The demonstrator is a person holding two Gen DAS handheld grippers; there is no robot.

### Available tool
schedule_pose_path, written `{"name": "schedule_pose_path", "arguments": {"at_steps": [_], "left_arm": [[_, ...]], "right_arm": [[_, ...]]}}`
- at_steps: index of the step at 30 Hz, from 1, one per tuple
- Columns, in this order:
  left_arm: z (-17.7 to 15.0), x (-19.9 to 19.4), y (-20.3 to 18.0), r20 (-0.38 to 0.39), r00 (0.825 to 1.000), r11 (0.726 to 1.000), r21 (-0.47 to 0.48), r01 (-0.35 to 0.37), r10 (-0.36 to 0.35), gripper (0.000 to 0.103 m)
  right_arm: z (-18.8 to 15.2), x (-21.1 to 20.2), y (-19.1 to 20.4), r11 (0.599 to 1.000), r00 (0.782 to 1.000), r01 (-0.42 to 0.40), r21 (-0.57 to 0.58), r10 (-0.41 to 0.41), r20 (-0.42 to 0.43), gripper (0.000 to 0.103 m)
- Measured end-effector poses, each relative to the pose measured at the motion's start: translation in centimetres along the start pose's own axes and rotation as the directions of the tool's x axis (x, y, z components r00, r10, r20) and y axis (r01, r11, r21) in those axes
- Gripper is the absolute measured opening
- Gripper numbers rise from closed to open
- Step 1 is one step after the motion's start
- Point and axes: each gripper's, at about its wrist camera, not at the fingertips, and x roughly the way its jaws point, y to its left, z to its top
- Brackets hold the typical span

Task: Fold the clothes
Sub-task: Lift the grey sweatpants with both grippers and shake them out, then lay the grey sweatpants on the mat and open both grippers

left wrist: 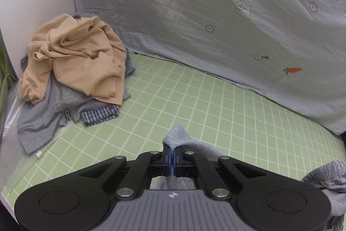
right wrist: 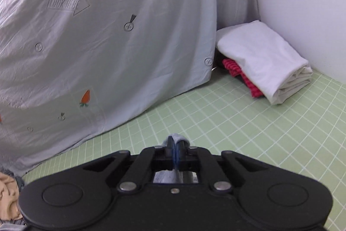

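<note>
Both grippers are clamped on cloth: the left gripper (left wrist: 172, 157) has its jaws pressed together on a peak of grey garment (left wrist: 179, 138) that pokes up between the fingertips and trails off to the right and below the tool; the right gripper (right wrist: 175, 152) is likewise pinched tight on a small fold of the same pale grey fabric, of which only a tuft shows past the jaws and a patch shows through the gap in the mechanism. Judging by this, the step in hand is holding one garment by two points above the green gridded mat (left wrist: 194, 101), ready to spread it or lay it flat; which part of the garment each gripper has, I cannot tell. The next move would seem to call for drawing the two grips apart to tension the cloth, then lowering it onto the bare mat ahead; the unfolded pile (left wrist: 73, 62), beige on top of grey and check, sits well off to the left; the folded stack (right wrist: 266, 62), white over red, lies well to the right by the wall; a carrot-printed sheet (right wrist: 108, 36) hangs behind.
</note>
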Motion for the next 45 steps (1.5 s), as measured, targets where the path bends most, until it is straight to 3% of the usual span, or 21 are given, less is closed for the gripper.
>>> {"name": "schedule_pose_path", "arguments": {"at_steps": [3, 7, 13, 16, 17, 19, 20, 21, 25, 27, 31, 34, 36, 42, 45], "left_arm": [[1.2, 0.7, 2.3, 0.014, 0.998, 0.997, -0.049, -0.06, 0.06, 0.001], [3.1, 2.1, 3.8, 0.017, 0.997, 0.994, -0.083, -0.068, 0.07, 0.001], [10.1, 5.9, 1.6, 0.134, 0.989, 0.997, -0.051, -0.062, 0.069, 0.001], [13.5, 8.3, -0.2, 0.207, 0.977, 0.997, -0.079, -0.026, 0.042, 0.003], [14.5, 9.2, -0.8, 0.226, 0.974, 0.996, -0.09, -0.012, 0.032, 0.009], [14.8, 10.7, -2.0, 0.187, 0.981, 0.997, -0.069, -0.041, 0.053, 0.029], [14.2, 11.4, -2.4, 0.159, 0.985, 0.997, -0.052, -0.063, 0.071, 0.048], [12.9, 11.9, -2.2, 0.122, 0.99, 0.997, -0.046, -0.069, 0.075, 0.059], [7.4, 13.7, -0.4, -0.055, 0.992, 0.992, -0.063, -0.113, 0.109, 0.062], [3.7, 14.1, 1.8, -0.165, 0.974, 0.977, -0.122, -0.177, 0.156, 0.062], [-1.0, 13.5, 5.0, -0.277, 0.941, 0.944, -0.208, -0.254, 0.193, 0.062], [-2.9, 13.3, 6.4, -0.318, 0.929, 0.93, -0.246, -0.272, 0.188, 0.062], [-3.5, 13.4, 6.6, -0.327, 0.931, 0.929, -0.267, -0.257, 0.163, 0.063], [-4.1, 14.8, 5.4, -0.34, 0.935, 0.938, -0.28, -0.203, 0.1, 0.062], [-3.9, 14.7, 5.2, -0.326, 0.939, 0.939, -0.277, -0.203, 0.107, 0.058]], "right_arm": [[0.1, 0.8, -1.1, 0.999, 0.999, 0.033, 0.023, -0.032, -0.014, 0.001], [0.7, 2.3, -1.0, 0.999, 0.999, 0.041, -0.001, -0.041, -0.013, 0.001], [5.6, 6.6, 1.5, 0.999, 0.996, 0.043, 0.001, -0.043, 0.075, 0.001], [7.8, 9.3, 2.4, 0.998, 0.99, 0.047, 0.034, -0.051, 0.132, 0.001], [8.3, 10.2, 2.6, 0.997, 0.988, 0.053, 0.051, -0.06, 0.145, 0.003], [8.4, 11.8, 3.2, 0.996, 0.988, 0.092, 0.022, -0.094, 0.119, 0.021], [8.1, 12.3, 3.4, 0.995, 0.99, 0.102, 0.001, -0.101, 0.099, 0.038], [7.3, 12.5, 3.3, 0.995, 0.992, 0.102, -0.013, -0.101, 0.076, 0.047], [3.0, 12.6, 1.9, 0.99, 0.99, 0.127, -0.055, -0.13, -0.056, 0.051], [0.4, 12.2, 0.7, 0.986, 0.979, 0.157, -0.054, -0.162, -0.124, 0.053], [-4.0, 10.7, -1.5, 0.976, 0.947, 0.213, -0.05, -0.219, -0.235, 0.055], [-6.4, 9.7, -2.6, 0.964, 0.92, 0.26, -0.057, -0.266, -0.288, 0.063], [-7.4, 9.2, -3.1, 0.959, 0.908, 0.279, -0.053, -0.282, -0.309, 0.072], [-8.6, 10.1, -4.1, 0.956, 0.885, 0.29, -0.042, -0.285, -0.369, 0.074], [-8.8, 10.6, -4.1, 0.948, 0.873, 0.31, -0.069, -0.312, -0.375, 0.076]]}}
